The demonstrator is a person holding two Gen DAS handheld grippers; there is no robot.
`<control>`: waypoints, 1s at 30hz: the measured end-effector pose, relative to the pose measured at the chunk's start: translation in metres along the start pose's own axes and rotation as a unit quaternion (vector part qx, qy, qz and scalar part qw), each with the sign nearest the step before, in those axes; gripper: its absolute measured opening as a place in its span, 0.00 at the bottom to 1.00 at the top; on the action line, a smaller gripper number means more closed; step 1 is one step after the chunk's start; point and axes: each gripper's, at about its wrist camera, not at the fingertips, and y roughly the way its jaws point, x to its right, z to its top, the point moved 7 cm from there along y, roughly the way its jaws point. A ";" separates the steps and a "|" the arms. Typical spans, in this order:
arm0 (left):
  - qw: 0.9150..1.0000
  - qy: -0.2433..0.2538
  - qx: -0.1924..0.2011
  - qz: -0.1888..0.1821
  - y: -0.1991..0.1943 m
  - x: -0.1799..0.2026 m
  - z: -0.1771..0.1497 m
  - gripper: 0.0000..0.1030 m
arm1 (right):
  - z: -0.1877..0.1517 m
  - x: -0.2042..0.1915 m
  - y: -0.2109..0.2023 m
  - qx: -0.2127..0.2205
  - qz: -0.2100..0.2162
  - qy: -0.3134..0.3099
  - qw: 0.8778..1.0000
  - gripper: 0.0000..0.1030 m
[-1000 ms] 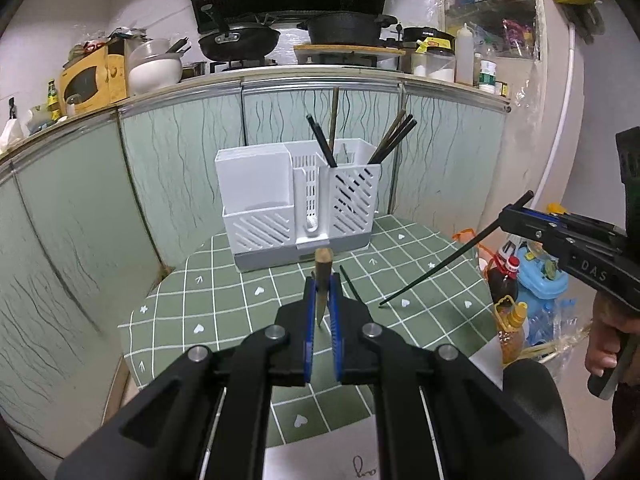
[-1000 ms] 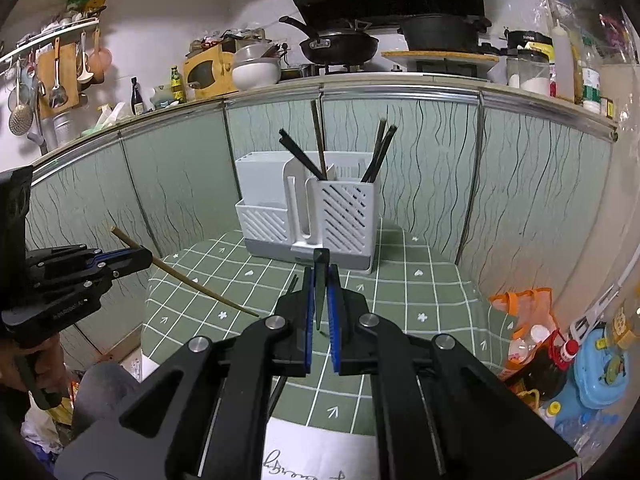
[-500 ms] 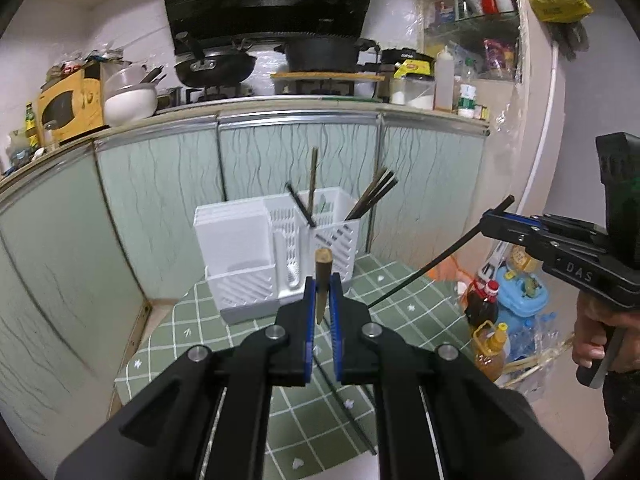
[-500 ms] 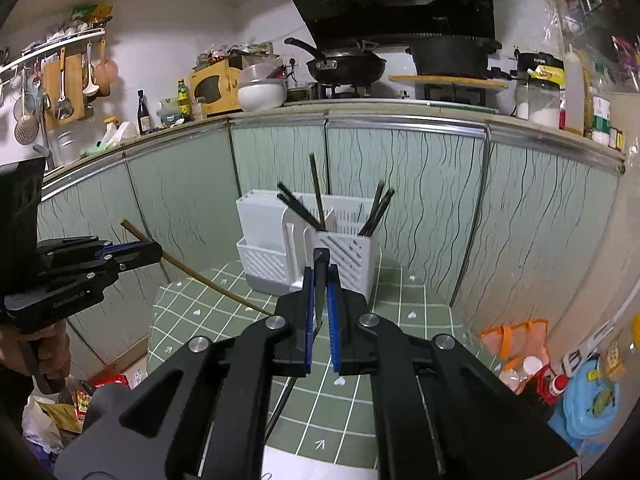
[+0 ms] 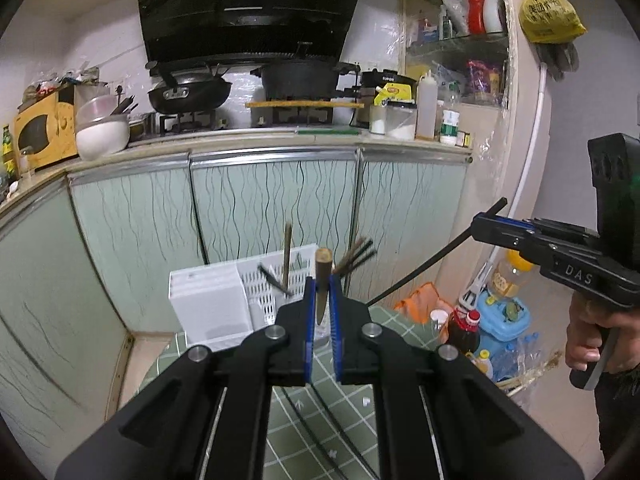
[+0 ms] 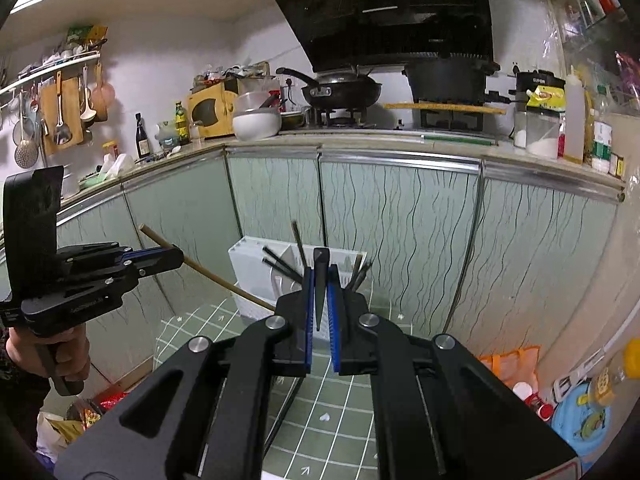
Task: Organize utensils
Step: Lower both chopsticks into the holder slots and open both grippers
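Observation:
My left gripper [image 5: 321, 292] is shut on a brown wooden chopstick [image 5: 322, 280], which slants down toward the table in the right wrist view [image 6: 216, 278]. My right gripper [image 6: 319, 292] is shut on a black chopstick [image 6: 319, 280], seen from the side in the left wrist view [image 5: 432, 260]. Both are held in the air in front of a white slotted utensil holder [image 5: 208, 304], also in the right wrist view [image 6: 250, 268]. It stands on a green checked table [image 6: 340, 400] and holds several dark and wooden chopsticks [image 6: 280, 264]. More black chopsticks [image 5: 316, 432] lie on the table under my left gripper.
Green cabinet fronts [image 5: 260, 208] rise close behind the table, under a counter with a wok [image 5: 188, 94] and a pot [image 5: 300, 76]. Bottles and a blue toy [image 5: 500, 320] stand on the floor to the right. Bags [image 6: 80, 420] lie on the floor to the left.
Both grippers have risen and tilted up with their chopsticks, so the holder and table have dropped lower in both views. The grips are unchanged.

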 end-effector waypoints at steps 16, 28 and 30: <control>1.000 -0.007 -0.013 -0.010 0.063 -0.018 0.062 0.08 | 0.061 0.030 0.047 0.000 -0.006 -0.004 1.000 0.06; 0.999 -0.016 -0.041 -0.007 0.113 -0.043 0.068 0.08 | 0.060 0.048 0.097 -0.025 -0.002 0.002 1.000 0.06; 0.999 -0.021 -0.047 -0.008 0.118 -0.047 0.063 0.08 | 0.056 0.047 0.103 -0.029 -0.002 0.003 1.000 0.06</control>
